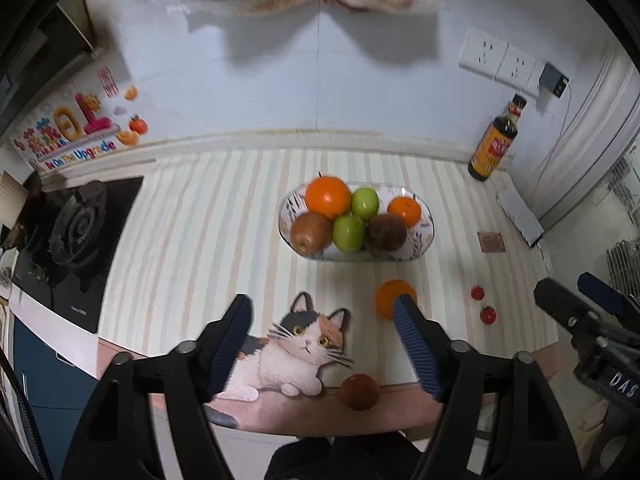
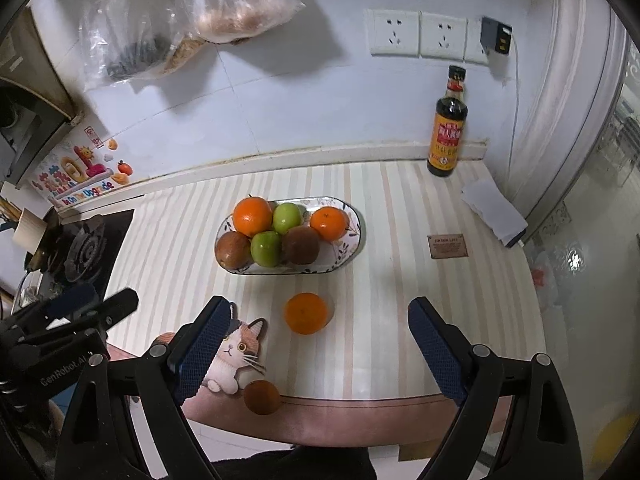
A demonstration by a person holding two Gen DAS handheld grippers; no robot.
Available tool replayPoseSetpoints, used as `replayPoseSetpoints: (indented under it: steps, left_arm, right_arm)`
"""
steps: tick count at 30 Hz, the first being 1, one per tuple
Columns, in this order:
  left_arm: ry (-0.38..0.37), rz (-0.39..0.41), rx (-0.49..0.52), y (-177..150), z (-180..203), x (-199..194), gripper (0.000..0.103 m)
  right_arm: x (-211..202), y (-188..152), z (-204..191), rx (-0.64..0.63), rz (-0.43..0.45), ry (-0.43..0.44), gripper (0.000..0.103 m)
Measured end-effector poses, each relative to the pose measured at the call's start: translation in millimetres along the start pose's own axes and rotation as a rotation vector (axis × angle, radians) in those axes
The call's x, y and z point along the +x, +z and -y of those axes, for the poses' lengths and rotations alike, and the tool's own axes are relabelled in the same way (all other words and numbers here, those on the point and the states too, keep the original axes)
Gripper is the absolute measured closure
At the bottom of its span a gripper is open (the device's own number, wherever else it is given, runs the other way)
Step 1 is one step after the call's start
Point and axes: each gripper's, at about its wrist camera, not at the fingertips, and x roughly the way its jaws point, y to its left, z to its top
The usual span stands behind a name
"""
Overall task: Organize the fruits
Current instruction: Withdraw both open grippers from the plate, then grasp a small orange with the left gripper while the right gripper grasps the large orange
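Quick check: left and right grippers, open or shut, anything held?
Left gripper: open, holding nothing; it hangs above the counter edge.
Right gripper: open, holding nothing; the loose orange lies on the counter beyond it.

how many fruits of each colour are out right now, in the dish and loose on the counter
orange: 3, two in the dish, one loose orange
green: 2, both in the dish
brown: 3, two in the dish, one at the counter edge
small red: 2, loose
total: 10
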Motion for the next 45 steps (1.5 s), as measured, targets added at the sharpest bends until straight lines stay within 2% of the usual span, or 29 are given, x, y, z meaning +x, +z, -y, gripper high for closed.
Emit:
replayPoseSetpoints:
  steps: [1,2,4,7,13,16,20,22,23,24,25,26,30,36,37,38,40,45]
  left_arm:
    - [-0.001,-0.016,0.007,-1.2,1.6,7.0,0.002]
    - [0.002,-0.043,0.016,-3.0,3.7,18.4,0.000]
    - [-0.008,-0.095,0.028,-6.5,6.5,39.4,0.000]
    - [-0.038,-0.217,0.037,-18.5,11.3,81.6,0.000]
    - [-0.106,-0.513,-0.003,-61.0,25.2,163.2,0.000]
    - [-0.106,-0.595,0.008,-77.6,36.1,188.5,0.000]
    - [-0.102,-0.678,0.003,-95.4,44.7,218.4,0.000]
    - [-0.112,-0.693,-0.009,-99.6,46.7,225.8,0.006]
    - [-0.110,-0.695,-0.008,-101.1,48.0,228.1,0.018]
    - [-0.105,-0.699,-0.006,-102.7,48.5,230.4,0.036]
    - [-0.099,-0.707,-0.010,-103.4,47.6,232.9,0.047]
    - [-0.099,-0.702,-0.023,-103.1,46.1,231.8,0.052]
    - [-0.062,-0.651,-0.065,-93.6,32.6,224.9,0.053]
    - [-0.019,-0.592,-0.211,-74.0,-9.7,222.7,0.054]
    - [-0.015,-0.579,-0.227,-70.3,-15.2,222.4,0.054]
    - [-0.013,-0.567,-0.244,-66.4,-20.3,222.0,0.054]
    - [-0.018,-0.553,-0.263,-61.3,-25.0,222.2,0.054]
    - [-0.047,-0.543,-0.288,-56.6,-33.6,225.9,0.054]
  right_arm:
    - [5.4,0.5,4.6,0.009,-0.012,0.001,0.010]
    - [13.8,1.1,11.8,0.026,-0.030,0.007,0.010]
    - [33.3,1.6,27.3,0.061,-0.076,0.017,0.010]
    - [59.4,-0.1,49.0,0.106,-0.128,0.029,0.010]
    - [122.6,-8.0,84.9,0.178,-0.253,0.085,0.011]
    - [148.0,-9.0,87.4,0.166,-0.302,0.092,0.020]
    - [174.6,-5.8,79.6,0.129,-0.352,0.122,0.020]
    - [187.5,-2.9,72.6,0.106,-0.376,0.136,0.020]
    - [195.5,-1.8,68.5,0.098,-0.394,0.147,0.020]
    - [202.0,-0.9,65.2,0.092,-0.408,0.156,0.020]
    - [209.5,-0.1,61.0,0.084,-0.424,0.165,0.020]
    - [218.0,0.6,56.9,0.076,-0.442,0.177,0.020]
    - [250.4,0.6,37.3,0.045,-0.505,0.223,0.020]
    - [296.4,-12.6,3.6,0.015,-0.597,0.270,0.021]
    - [302.4,-15.6,-2.5,0.004,-0.599,0.271,0.031]
    - [304.5,-17.6,-5.0,-0.012,-0.591,0.254,0.034]
    - [301.3,-21.2,-11.6,-0.054,-0.573,0.241,0.035]
    - [285.4,-45.5,-12.8,-0.125,-0.625,0.217,0.035]
